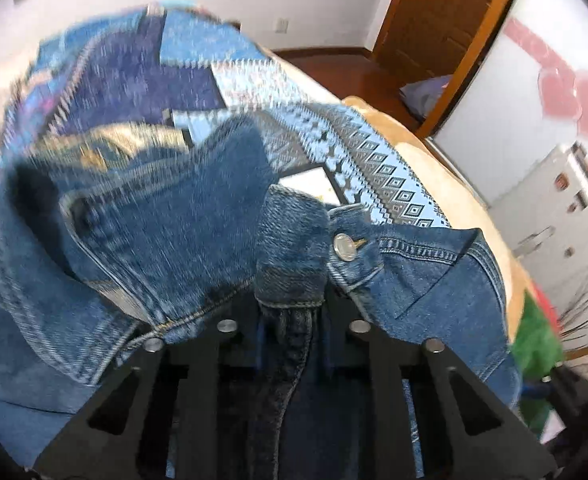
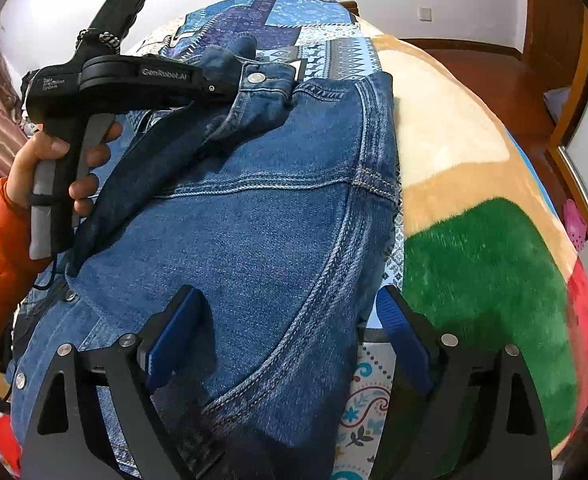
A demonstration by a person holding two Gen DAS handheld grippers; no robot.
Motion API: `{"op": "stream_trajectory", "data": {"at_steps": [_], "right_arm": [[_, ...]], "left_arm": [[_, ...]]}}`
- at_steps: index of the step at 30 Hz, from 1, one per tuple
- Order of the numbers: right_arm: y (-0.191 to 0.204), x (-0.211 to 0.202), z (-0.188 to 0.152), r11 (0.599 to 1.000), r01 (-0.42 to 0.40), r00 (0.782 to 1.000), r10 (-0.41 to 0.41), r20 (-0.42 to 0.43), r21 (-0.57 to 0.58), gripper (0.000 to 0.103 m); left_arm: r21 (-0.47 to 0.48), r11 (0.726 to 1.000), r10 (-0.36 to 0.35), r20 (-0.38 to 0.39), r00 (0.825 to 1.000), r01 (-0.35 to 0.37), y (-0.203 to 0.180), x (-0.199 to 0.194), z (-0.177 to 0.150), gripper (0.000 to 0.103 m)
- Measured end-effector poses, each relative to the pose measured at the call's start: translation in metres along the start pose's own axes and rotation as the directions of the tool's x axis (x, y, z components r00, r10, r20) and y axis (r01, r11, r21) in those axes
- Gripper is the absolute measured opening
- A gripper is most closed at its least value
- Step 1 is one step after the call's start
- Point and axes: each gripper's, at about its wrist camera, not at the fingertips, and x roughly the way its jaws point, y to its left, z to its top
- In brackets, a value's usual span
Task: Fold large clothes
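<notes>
A blue denim jacket (image 2: 270,216) lies on a bed covered with a patchwork blue quilt (image 2: 294,16). My left gripper (image 1: 290,304) is shut on a bunched sleeve cuff of the jacket (image 1: 290,256), with a metal button (image 1: 343,246) beside it; its fingertips are hidden by the denim. It also shows in the right wrist view (image 2: 230,80), held up over the jacket's far end. My right gripper (image 2: 290,336) is open, its blue pads (image 2: 174,336) on either side of the jacket's near edge, just above the cloth.
A plush blanket in beige (image 2: 445,120), green (image 2: 481,280) and red lies to the right of the jacket. A wooden door (image 1: 441,20) and floor are beyond the bed. A white fridge (image 1: 557,200) stands at the right.
</notes>
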Motion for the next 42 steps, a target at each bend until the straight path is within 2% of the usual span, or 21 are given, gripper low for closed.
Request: {"op": "stream_trajectory", "data": {"at_steps": [2, 4, 6, 9, 15, 17, 21, 23, 29, 32, 34, 38, 42], "right_arm": [[0.0, -0.001, 0.003, 1.0, 0.019, 1.0, -0.019, -0.005, 0.0, 0.088], [0.001, -0.007, 0.005, 0.999, 0.047, 0.999, -0.047, -0.005, -0.003, 0.088], [0.0, -0.017, 0.006, 0.998, 0.069, 0.997, -0.069, 0.015, -0.008, 0.088], [0.0, -0.031, 0.009, 0.995, 0.095, 0.994, -0.095, 0.046, -0.006, 0.088], [0.009, -0.047, 0.008, 0.994, 0.108, 0.991, -0.107, 0.083, -0.002, 0.088], [0.015, -0.047, 0.008, 0.993, 0.12, 0.989, -0.118, 0.086, -0.02, 0.088], [0.025, -0.043, 0.012, 0.991, 0.126, 0.988, -0.123, 0.091, -0.034, 0.088], [0.027, -0.04, 0.011, 0.992, 0.121, 0.99, -0.119, 0.077, -0.028, 0.088], [0.03, -0.031, 0.003, 0.991, 0.131, 0.991, -0.13, 0.03, -0.019, 0.088], [0.029, -0.034, -0.004, 0.991, 0.134, 0.991, -0.134, 0.021, -0.007, 0.088], [0.026, -0.035, -0.007, 0.991, 0.132, 0.991, -0.132, 0.016, 0.008, 0.088], [0.019, -0.037, -0.01, 0.991, 0.125, 0.992, -0.125, 0.007, 0.043, 0.088], [0.013, -0.042, -0.005, 0.992, 0.102, 0.994, -0.104, 0.027, 0.07, 0.088]], "left_arm": [[0.049, 0.997, 0.059, 0.072, 0.996, -0.063, -0.009, -0.02, -0.002, 0.016], [0.05, 0.995, 0.078, 0.131, 0.988, -0.085, -0.007, -0.043, -0.003, 0.016], [0.01, 0.996, 0.088, 0.215, 0.973, -0.093, 0.003, -0.082, -0.01, 0.015], [-0.046, 0.991, 0.131, 0.292, 0.947, -0.123, 0.025, -0.131, -0.023, 0.015], [-0.152, 0.961, 0.269, 0.344, 0.899, -0.23, 0.081, -0.203, -0.063, 0.015], [-0.194, 0.949, 0.302, 0.337, 0.892, -0.248, 0.1, -0.217, -0.086, 0.015], [-0.259, 0.928, 0.338, 0.28, 0.898, -0.268, 0.124, -0.218, -0.133, 0.015], [-0.302, 0.916, 0.337, 0.226, 0.914, -0.263, 0.134, -0.209, -0.16, 0.015], [-0.404, 0.887, 0.267, 0.056, 0.962, -0.222, 0.163, -0.172, -0.227, 0.015], [-0.445, 0.876, 0.222, 0.028, 0.975, -0.186, 0.168, -0.164, -0.247, 0.02], [-0.459, 0.868, 0.223, 0.022, 0.975, -0.188, 0.17, -0.166, -0.255, 0.028], [-0.446, 0.869, 0.229, -0.023, 0.973, -0.215, 0.172, -0.174, -0.258, 0.051], [-0.441, 0.873, 0.214, -0.034, 0.976, -0.207, 0.182, -0.192, -0.258, 0.055]]}}
